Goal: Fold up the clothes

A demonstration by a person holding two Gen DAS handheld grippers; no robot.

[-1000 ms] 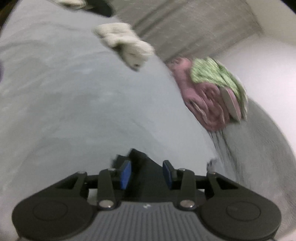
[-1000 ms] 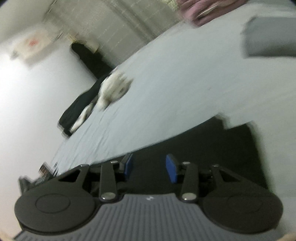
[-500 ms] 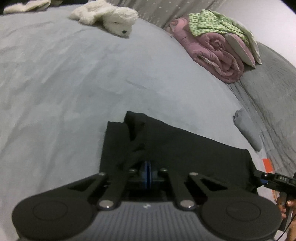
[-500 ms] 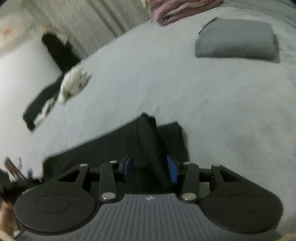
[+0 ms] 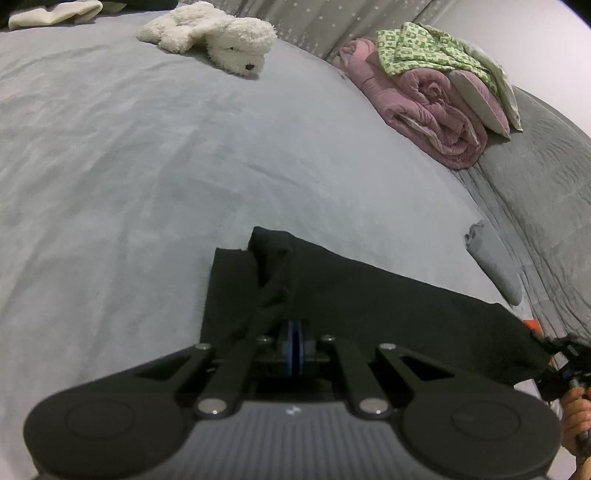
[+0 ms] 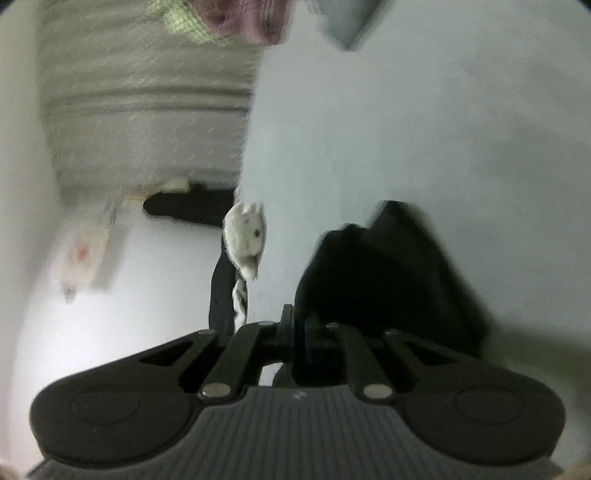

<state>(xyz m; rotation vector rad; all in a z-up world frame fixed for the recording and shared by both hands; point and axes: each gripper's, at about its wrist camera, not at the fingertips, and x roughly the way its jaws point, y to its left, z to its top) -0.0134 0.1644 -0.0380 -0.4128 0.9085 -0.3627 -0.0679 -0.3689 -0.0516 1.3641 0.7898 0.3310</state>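
A black garment (image 5: 369, 302) lies on the grey bed sheet (image 5: 147, 155), stretched from near left to right. My left gripper (image 5: 294, 341) is shut on its near left edge, with a fold of cloth running up from the fingers. In the right wrist view, my right gripper (image 6: 295, 332) is shut on the other end of the black garment (image 6: 380, 273), which hangs bunched in front of it; this view is blurred and rolled sideways. The right gripper also shows at the right edge of the left wrist view (image 5: 565, 354), held by a hand.
A white plush toy (image 5: 218, 35) lies at the far side of the bed. A rolled pink blanket (image 5: 424, 107) with a green patterned cloth (image 5: 424, 48) on it sits far right. A folded grey garment (image 5: 493, 262) lies right of the black one. A grey quilt (image 5: 546, 177) covers the right side.
Both grippers have closed on the black garment: the left half a second ago, the right just now. The right gripper has since rolled sideways, lifting its end.
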